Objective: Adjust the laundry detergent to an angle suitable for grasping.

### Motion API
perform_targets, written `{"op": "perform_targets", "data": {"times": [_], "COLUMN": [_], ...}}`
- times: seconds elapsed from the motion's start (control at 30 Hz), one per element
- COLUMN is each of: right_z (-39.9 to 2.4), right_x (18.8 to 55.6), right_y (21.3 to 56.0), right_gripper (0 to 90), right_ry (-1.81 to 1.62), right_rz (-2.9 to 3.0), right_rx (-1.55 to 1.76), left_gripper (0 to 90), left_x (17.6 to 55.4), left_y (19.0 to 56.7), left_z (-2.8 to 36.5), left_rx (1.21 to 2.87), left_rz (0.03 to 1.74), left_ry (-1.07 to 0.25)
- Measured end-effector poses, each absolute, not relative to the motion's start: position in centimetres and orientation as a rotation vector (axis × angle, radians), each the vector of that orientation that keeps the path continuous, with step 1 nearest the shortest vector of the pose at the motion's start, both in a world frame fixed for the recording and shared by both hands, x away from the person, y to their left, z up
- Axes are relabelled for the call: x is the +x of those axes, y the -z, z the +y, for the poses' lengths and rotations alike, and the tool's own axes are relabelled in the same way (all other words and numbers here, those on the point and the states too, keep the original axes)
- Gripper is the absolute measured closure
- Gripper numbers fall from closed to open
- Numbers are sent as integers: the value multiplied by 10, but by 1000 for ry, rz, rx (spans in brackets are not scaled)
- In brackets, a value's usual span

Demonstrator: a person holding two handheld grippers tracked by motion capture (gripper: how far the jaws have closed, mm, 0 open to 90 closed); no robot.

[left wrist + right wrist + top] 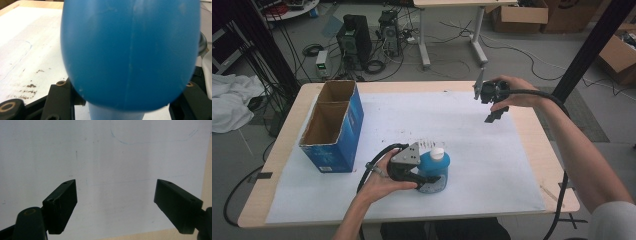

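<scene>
Closest to the camera, the person's left hand [379,182] is coming in from the bottom edge and holding the left gripper [424,181], which is clamping a blue bottle [434,170] with a white cap [437,153]. The bottle is sitting upright on the white paper sheet [472,150], toward the near edge of the table [282,145] and a bit left of the middle. In the left gripper view the blue bottle [130,55] is bulging right up against the lens, and the black jaws are hugging it on both sides, so that one is pinching the bottle for sure. You can also see some dark smudges on the paper off to the side there.

Just left of the bottle, an open blue cardboard box [334,125] is standing on the paper, apart from the gripper, and it's looking like two compartments.

Farther back on the right side, the right hand [517,92] is hanging over the far right part of the sheet with the right gripper [492,107], well apart from the bottle. In the right gripper view the right gripper [115,205] is pointing down at bare paper, its jaws spread wide with nothing between them.

Beyond the table, cables, computer towers [357,40] and cardboard boxes [519,15] are sitting on the floor.
</scene>
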State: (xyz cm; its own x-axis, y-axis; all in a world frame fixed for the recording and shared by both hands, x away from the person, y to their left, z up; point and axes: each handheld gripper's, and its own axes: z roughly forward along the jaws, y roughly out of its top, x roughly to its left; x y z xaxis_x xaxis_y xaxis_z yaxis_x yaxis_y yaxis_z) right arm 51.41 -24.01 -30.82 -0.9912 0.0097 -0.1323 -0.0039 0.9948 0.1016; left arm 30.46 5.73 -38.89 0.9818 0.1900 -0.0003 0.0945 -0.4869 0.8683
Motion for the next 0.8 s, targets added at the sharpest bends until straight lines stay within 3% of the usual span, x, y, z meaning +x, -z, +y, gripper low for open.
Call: {"op": "perform_targets", "data": {"times": [0.8], "right_z": [-239], "right_x": [511], "right_y": [306], "right_gripper": [186], "right_ry": [-144], "right_rz": [2999], "right_rx": [1], "left_gripper": [418], "left_x": [305], "left_y": [388], "left_z": [57], "left_rx": [2093], "left_rz": [210], "left_ry": [-105]}}
